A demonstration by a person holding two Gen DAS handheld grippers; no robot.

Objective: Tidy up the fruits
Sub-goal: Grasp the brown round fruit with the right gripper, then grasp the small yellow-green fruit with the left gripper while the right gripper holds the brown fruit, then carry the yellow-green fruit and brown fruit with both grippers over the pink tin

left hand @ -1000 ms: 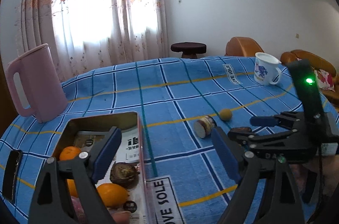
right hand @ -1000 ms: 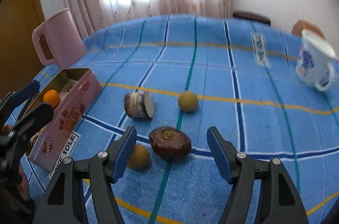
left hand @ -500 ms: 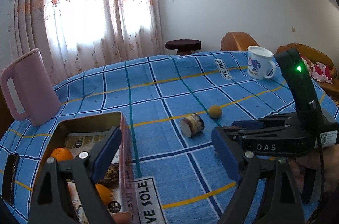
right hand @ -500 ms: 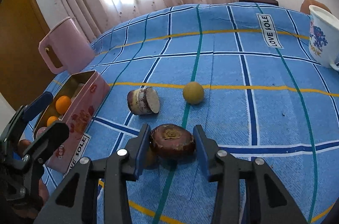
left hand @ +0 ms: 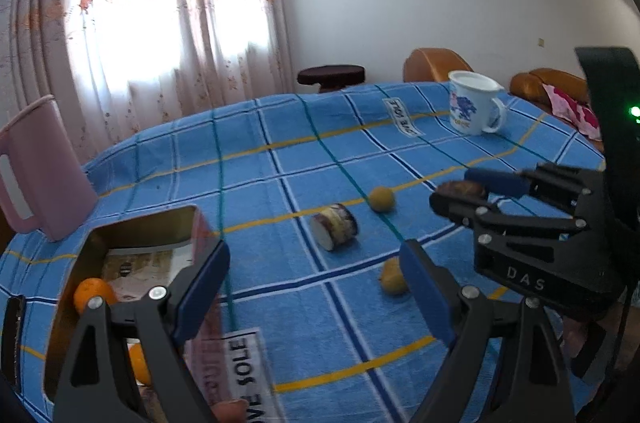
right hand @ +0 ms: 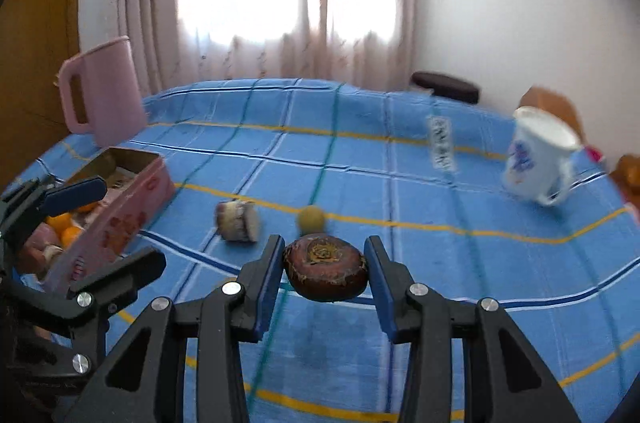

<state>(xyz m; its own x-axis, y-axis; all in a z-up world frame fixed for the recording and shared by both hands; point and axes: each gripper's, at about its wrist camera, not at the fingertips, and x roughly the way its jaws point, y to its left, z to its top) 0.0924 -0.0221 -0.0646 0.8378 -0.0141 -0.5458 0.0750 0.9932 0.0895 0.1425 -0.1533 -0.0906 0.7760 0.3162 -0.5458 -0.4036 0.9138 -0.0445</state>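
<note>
Pink pitcher stands by the pink tin holding oranges, the white mug looks empty, the left gripper gapes wide over the tin's edge, and the right gripper clamps the brown fruit above the cloth!

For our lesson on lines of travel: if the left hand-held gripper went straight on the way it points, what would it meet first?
Probably the blue checked tablecloth between its open jaws. The left hand-held gripper points slightly downward; further along lies the small tipped jar, though depth is unclear.
</note>
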